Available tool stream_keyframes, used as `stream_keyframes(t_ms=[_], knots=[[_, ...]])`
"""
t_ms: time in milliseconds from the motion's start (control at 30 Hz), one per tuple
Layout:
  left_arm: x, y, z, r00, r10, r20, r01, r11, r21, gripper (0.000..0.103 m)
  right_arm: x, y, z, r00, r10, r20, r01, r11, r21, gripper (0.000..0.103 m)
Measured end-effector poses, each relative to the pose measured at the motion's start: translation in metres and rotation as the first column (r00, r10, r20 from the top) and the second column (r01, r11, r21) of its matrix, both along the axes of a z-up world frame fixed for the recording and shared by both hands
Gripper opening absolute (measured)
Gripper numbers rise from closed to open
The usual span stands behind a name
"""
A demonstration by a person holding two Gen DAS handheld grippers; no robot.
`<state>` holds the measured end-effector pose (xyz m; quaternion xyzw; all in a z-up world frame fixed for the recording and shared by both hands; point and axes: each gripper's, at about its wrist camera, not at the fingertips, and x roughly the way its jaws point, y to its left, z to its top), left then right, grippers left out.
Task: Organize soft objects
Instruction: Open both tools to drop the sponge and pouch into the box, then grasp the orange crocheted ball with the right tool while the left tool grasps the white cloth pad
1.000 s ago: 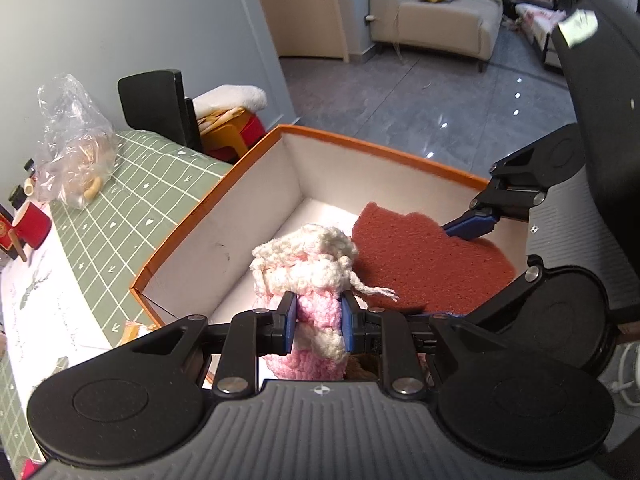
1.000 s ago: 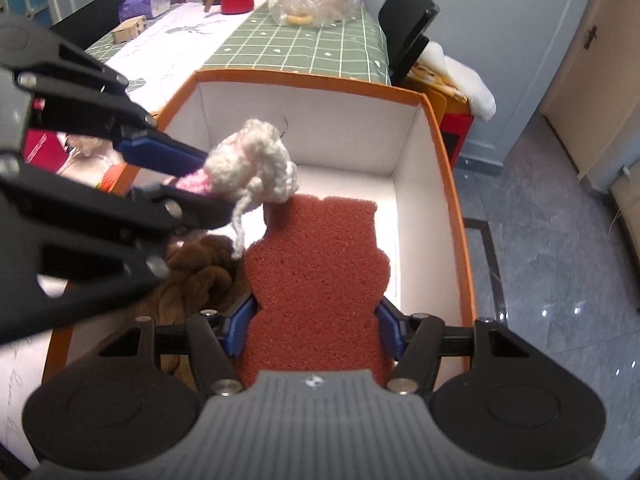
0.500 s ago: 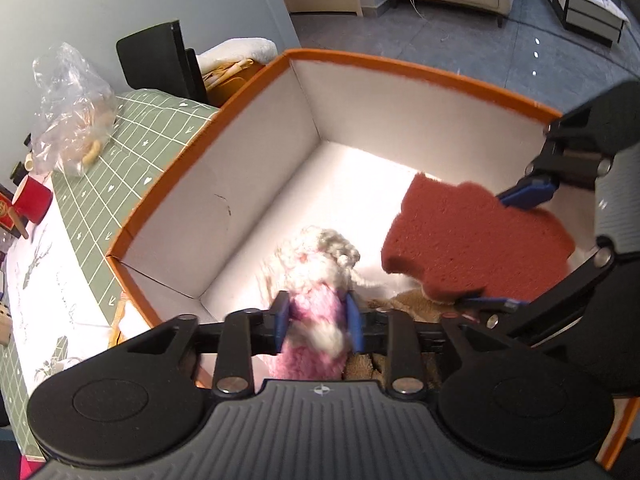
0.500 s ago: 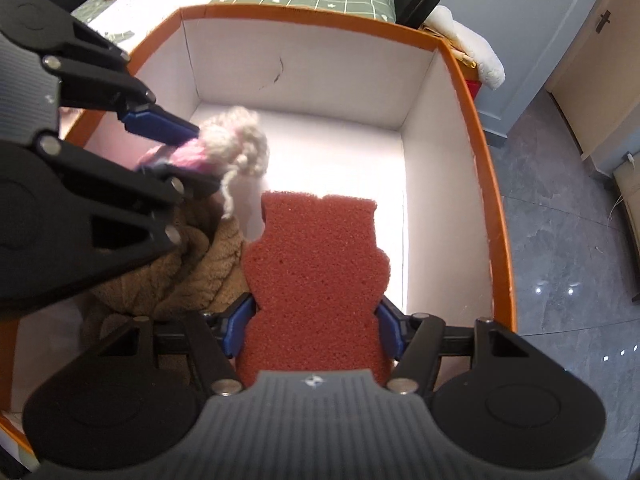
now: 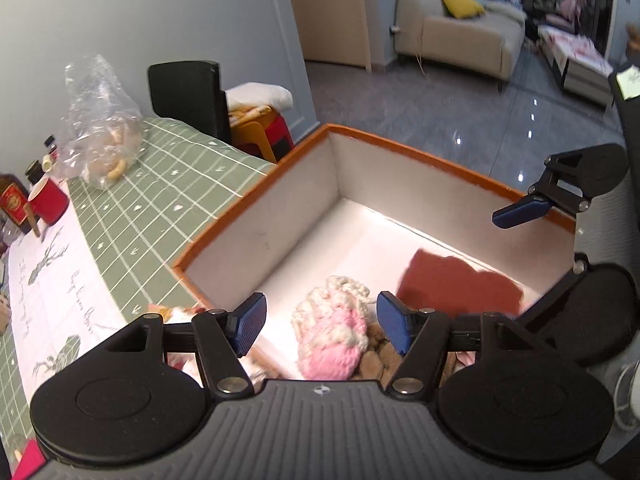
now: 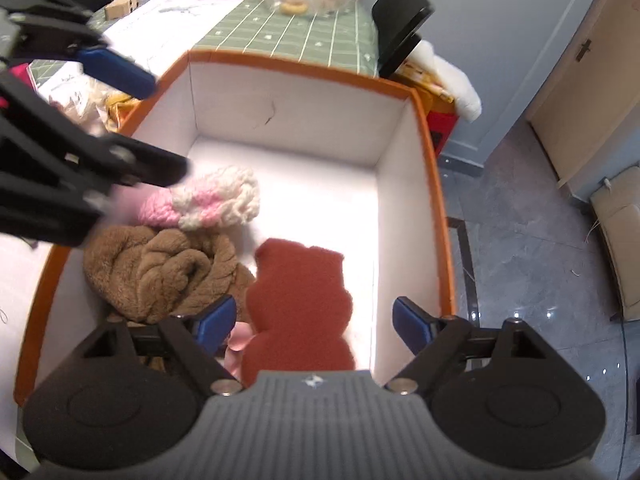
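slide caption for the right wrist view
Right gripper open above red sponge in orange-rimmed box.

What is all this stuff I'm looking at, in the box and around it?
box: one, orange rim, white inside, beside the table
knitted piece: one, pink and cream, in the box
plush cloth: one, brown, in the box, under the knitted piece's edge
sponge: one, rust red, bear-shaped, in the box
tablecloth: one, green checked, on the table
plastic bag: one, clear, on the tablecloth
cup: one, red, on the table
sofa: one, beige, far room
left gripper: black, blue pads, jaws just opened, apart from the knitted piece
right gripper: same, jaws just opened, apart from the sponge
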<state>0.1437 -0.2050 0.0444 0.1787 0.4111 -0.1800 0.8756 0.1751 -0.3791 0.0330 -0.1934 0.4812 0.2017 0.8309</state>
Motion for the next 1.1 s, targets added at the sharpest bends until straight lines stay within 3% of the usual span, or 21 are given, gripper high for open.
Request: stream_keyframes(t_ms=[133, 233, 333, 600, 800, 967, 1100], knots=[[-0.018, 0.029, 0.010, 0.999, 0.027, 0.023, -0.027, 0.999, -0.025, 0.077, -0.005, -0.004, 0.013, 0.999, -0.029, 0.038, 0.028, 0.999, 0.027, 0.083], [-0.028, 0.051, 0.010, 0.999, 0.047, 0.024, -0.047, 0.999, -0.001, 0.078, -0.013, 0.006, 0.027, 0.997, -0.021, 0.070, 0.018, 0.999, 0.051, 0.083], [-0.039, 0.072, 0.009, 0.997, 0.070, 0.030, -0.071, 0.997, 0.018, 0.078, -0.026, 0.026, 0.039, 0.994, 0.015, 0.106, -0.021, 0.998, 0.060, 0.083], [-0.068, 0.128, 0.004, 0.988, 0.152, 0.022, -0.151, 0.988, -0.022, 0.078, -0.055, 0.092, 0.063, 0.976, 0.146, 0.162, -0.160, 0.984, 0.080, 0.083], [-0.088, 0.152, -0.026, 0.987, 0.163, -0.010, -0.162, 0.986, 0.047, 0.078, -0.069, 0.138, 0.059, 0.960, 0.221, 0.170, -0.240, 0.965, 0.106, 0.083], [-0.103, 0.166, -0.057, 0.983, 0.179, -0.042, -0.179, 0.984, 0.010, 0.079, -0.074, 0.172, 0.042, 0.961, 0.234, 0.151, -0.247, 0.966, 0.079, 0.080], [-0.109, 0.168, -0.072, 0.979, 0.205, 0.008, -0.204, 0.977, -0.068, 0.079, -0.063, 0.181, 0.028, 0.977, 0.167, 0.131, -0.182, 0.976, 0.115, 0.079]])
